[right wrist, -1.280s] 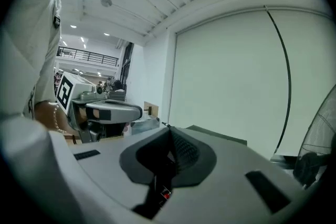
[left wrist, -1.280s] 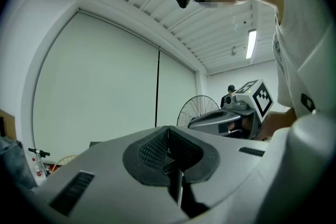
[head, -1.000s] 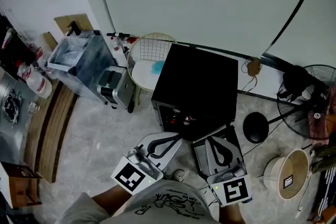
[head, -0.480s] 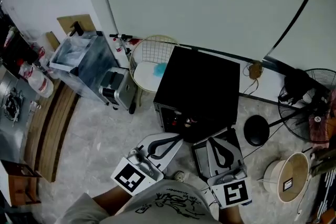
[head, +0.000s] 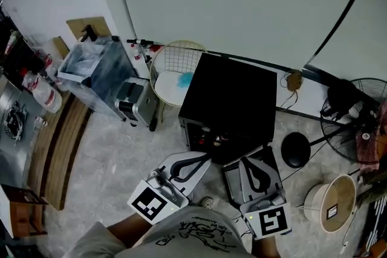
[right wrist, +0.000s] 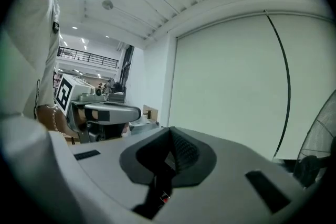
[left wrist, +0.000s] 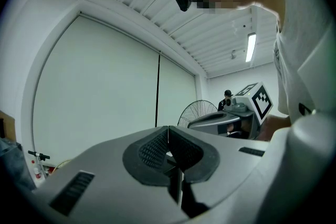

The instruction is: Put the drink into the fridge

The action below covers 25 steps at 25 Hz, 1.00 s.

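Drink: probably the small red-marked shapes [head: 208, 139] in the dark front opening of the fridge, though they are too dim and small to be sure. Neither claw holds it.
Left gripper [left wrist: 168, 132]: its jaws are pressed together along a thin line with nothing between them. It is held roughly level.
Right gripper [right wrist: 170, 136]: its jaws are also pressed together and carry nothing. A speck of red shows through the slot below them.
Position of the claws: in the head view both are low in the frame, close to the person's body. They sit side by side but apart, and both tips point toward the fridge front.
Marker cubes: a black-and-white square-patterned cube rides at the rear of each gripper.
Fridge [head: 233, 103]: a small black box on the floor just beyond the claw tips. Its flat top faces the camera.
Left of the fridge: a round wire basket [head: 171, 57] stands just beside it, with something blue [head: 183, 78] inside. Further left are a small grey appliance [head: 136, 103] and a clear plastic bin [head: 91, 66].
Right of the fridge: a round black base [head: 294, 148] is near it. A standing fan [head: 357, 115] is further out.
Behind: a pale wall [head: 242, 3].
Floor [head: 115, 154]: grey and mottled.
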Each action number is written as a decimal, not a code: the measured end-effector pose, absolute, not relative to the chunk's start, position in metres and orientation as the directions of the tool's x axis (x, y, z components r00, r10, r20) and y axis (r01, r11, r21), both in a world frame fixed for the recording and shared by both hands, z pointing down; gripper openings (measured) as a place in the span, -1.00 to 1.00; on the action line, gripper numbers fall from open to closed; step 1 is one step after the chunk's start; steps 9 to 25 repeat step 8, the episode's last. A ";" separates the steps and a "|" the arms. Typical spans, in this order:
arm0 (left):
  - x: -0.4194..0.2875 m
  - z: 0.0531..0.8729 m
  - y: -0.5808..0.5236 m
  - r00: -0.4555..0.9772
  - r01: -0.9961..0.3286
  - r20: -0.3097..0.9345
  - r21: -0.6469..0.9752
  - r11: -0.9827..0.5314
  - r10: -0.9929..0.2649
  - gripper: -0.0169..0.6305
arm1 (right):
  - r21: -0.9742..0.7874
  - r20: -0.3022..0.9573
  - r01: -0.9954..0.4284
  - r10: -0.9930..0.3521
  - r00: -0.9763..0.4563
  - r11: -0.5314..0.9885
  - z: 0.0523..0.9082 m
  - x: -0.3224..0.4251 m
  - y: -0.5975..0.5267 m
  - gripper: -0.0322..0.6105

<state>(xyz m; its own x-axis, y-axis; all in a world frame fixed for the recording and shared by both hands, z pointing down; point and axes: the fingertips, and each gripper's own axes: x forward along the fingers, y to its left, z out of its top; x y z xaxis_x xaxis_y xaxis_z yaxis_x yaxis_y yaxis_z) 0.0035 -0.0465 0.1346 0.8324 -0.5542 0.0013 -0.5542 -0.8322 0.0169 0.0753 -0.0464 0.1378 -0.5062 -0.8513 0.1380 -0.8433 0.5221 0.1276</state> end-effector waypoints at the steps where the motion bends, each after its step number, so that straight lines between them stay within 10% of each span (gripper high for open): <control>1: 0.003 0.134 -0.046 0.832 -0.554 0.000 0.017 -0.832 -0.554 -0.88 | 0.128 0.137 -0.843 -0.852 -0.506 0.522 0.137 0.075 -0.046 -0.88; 25: -0.001 0.134 -0.043 0.829 -0.559 -0.003 0.019 -0.829 -0.559 -0.88 | 0.138 0.135 -0.844 -0.854 -0.502 0.518 0.136 0.075 -0.043 -0.88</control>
